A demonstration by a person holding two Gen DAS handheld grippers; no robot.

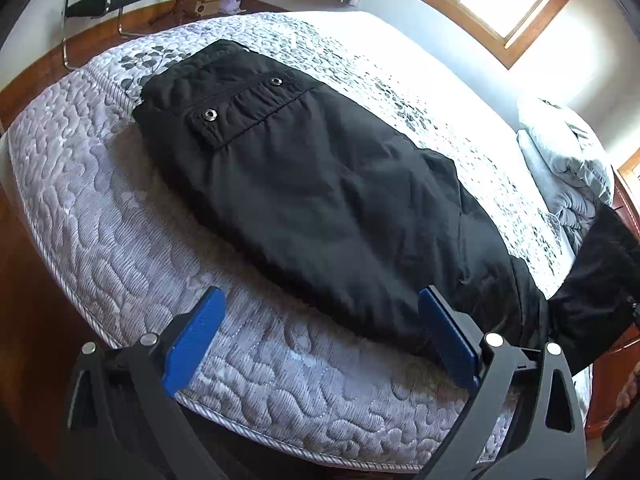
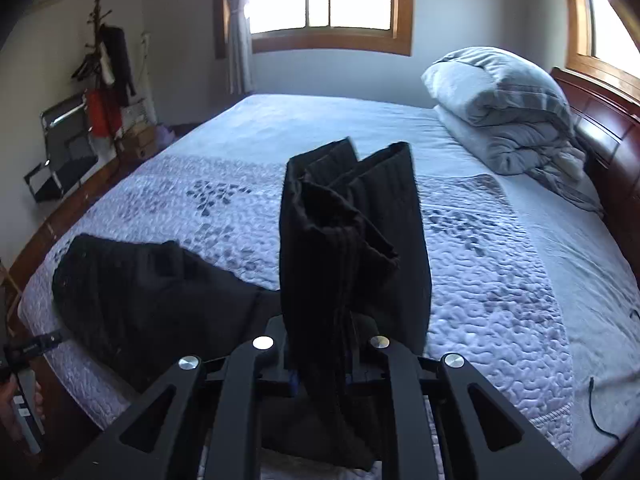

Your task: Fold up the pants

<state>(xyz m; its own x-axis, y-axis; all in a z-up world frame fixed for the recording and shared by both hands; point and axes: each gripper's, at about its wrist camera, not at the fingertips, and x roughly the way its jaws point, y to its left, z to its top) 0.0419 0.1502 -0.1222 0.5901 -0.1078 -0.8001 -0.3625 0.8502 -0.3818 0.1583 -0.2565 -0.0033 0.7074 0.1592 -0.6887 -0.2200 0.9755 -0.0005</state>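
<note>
The black pants (image 1: 320,184) lie lengthwise on the quilted mattress (image 1: 120,248) of the bed, near its front edge, with the snap-button pocket flap (image 1: 240,108) facing up at 11 o'clock in the left wrist view. The leg cuffs (image 2: 352,208) are raised off the bed, standing at 12 o'clock in the right wrist view. The right gripper (image 2: 320,376) has its fingers closed tight on the leg fabric. The left gripper (image 1: 324,340) hangs at the mattress edge, its blue fingers (image 1: 196,340) spread wide, holding nothing. A folded grey duvet (image 2: 508,112) sits at 2 o'clock, against the wooden headboard (image 2: 612,140).
</note>
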